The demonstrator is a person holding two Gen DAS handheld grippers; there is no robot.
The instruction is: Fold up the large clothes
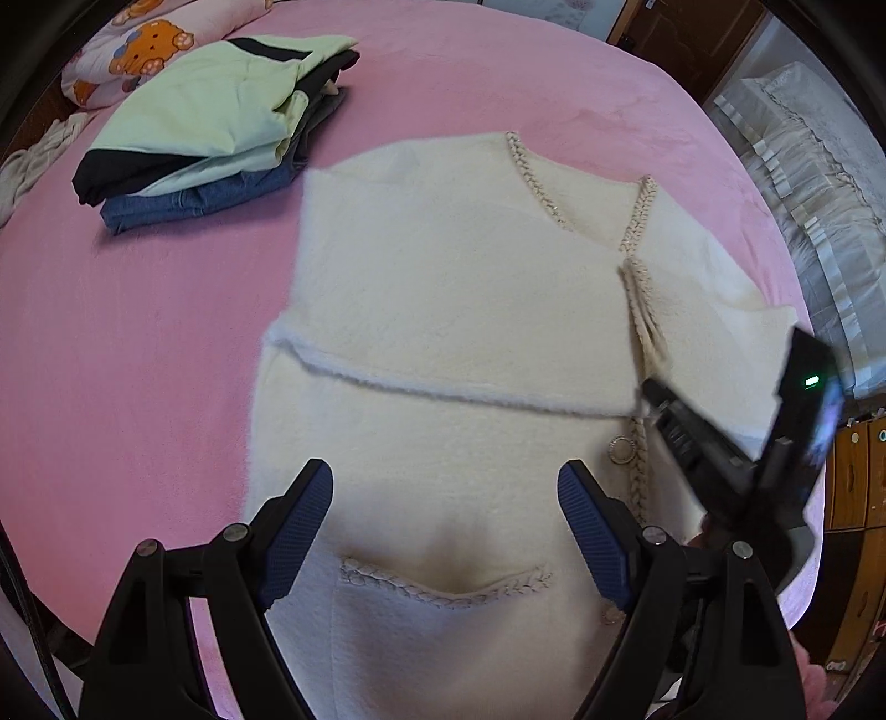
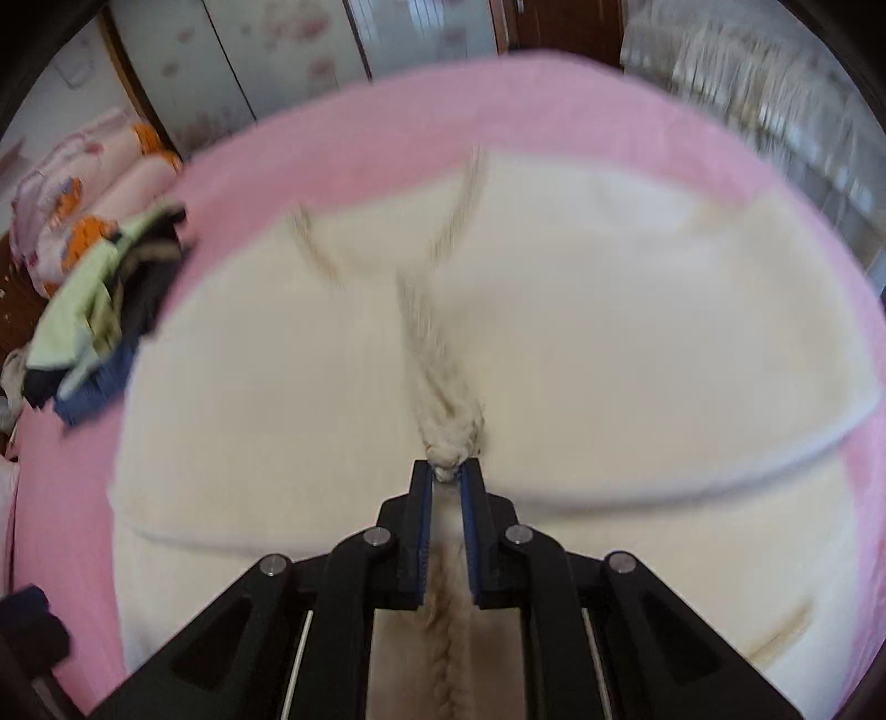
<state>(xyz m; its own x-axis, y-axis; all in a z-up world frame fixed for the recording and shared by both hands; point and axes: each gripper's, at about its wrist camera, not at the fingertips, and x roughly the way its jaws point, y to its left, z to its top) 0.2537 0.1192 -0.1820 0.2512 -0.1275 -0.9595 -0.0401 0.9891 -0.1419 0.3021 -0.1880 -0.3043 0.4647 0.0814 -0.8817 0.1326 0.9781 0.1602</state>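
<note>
A cream fluffy cardigan (image 1: 443,277) with braided trim lies flat on the pink bed (image 1: 138,360), a sleeve folded across its chest. My left gripper (image 1: 446,498) hovers open over the lower front, just above the braid-edged pocket (image 1: 443,592), with nothing between its fingers. In the right wrist view the cardigan (image 2: 609,332) fills the frame, blurred. My right gripper (image 2: 446,471) is shut on the braided front trim (image 2: 448,437) near the middle of the garment, bunching it at the tips. The right gripper's black body (image 1: 720,443) shows at the right of the left wrist view.
A stack of folded clothes (image 1: 210,127), pale green on top and denim below, sits at the bed's far left. A cartoon-print quilt (image 1: 149,39) lies behind it. A white frilled cover (image 1: 803,166) and wooden drawers (image 1: 853,476) stand off the bed's right side.
</note>
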